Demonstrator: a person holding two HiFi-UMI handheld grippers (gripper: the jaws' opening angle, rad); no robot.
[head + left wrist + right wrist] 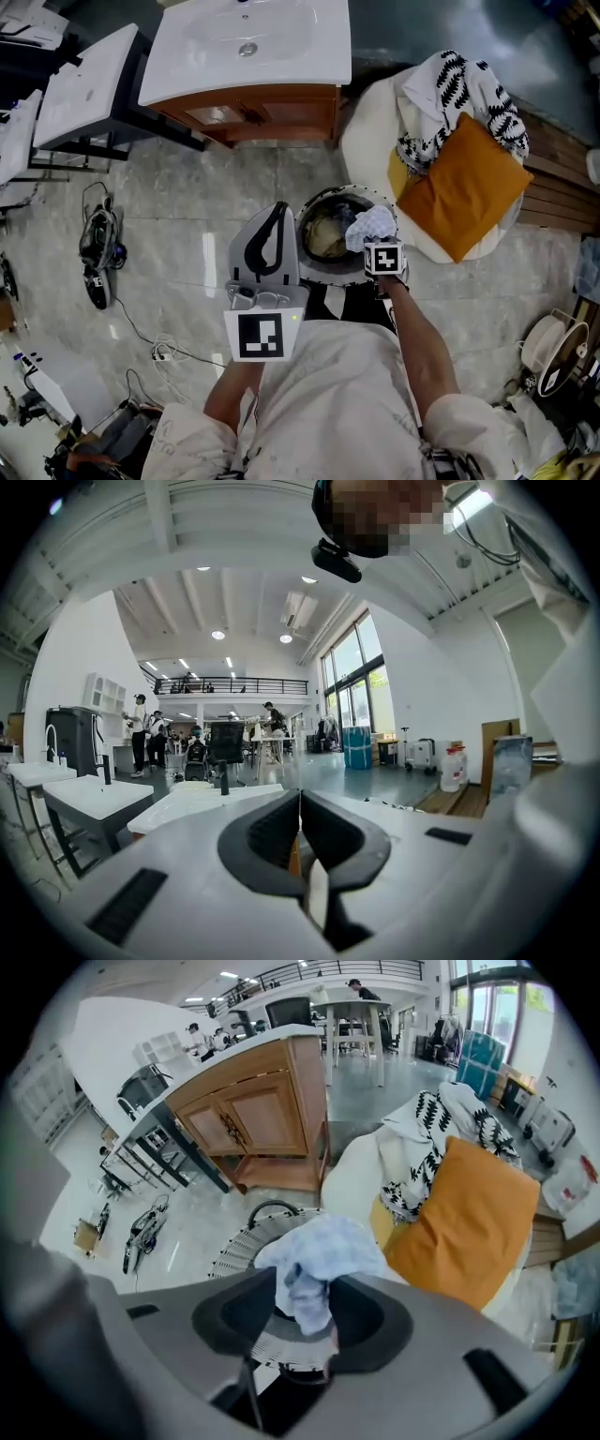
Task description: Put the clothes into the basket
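A round dark wire basket stands on the pale marble floor just in front of the person, with yellowish clothes already lying inside. Beyond the basket is a wooden cabinet with a white washbasin on top. To the basket's right, touching its rim, sits a big white beanbag bearing a black-and-white patterned cloth and an orange cushion. Well to the basket's left, a black device with trailing cables lies on the floor, and a white table stands beyond that.

The right gripper points steeply down over the basket's right side. Its jaws are spread wide, with a crumpled light-blue cloth hanging loose between them, above the basket's opening. The left gripper is held level just left of the basket, its jaws clenched together on nothing.

The only print in sight is the black-and-white square pattern on each gripper's cube.
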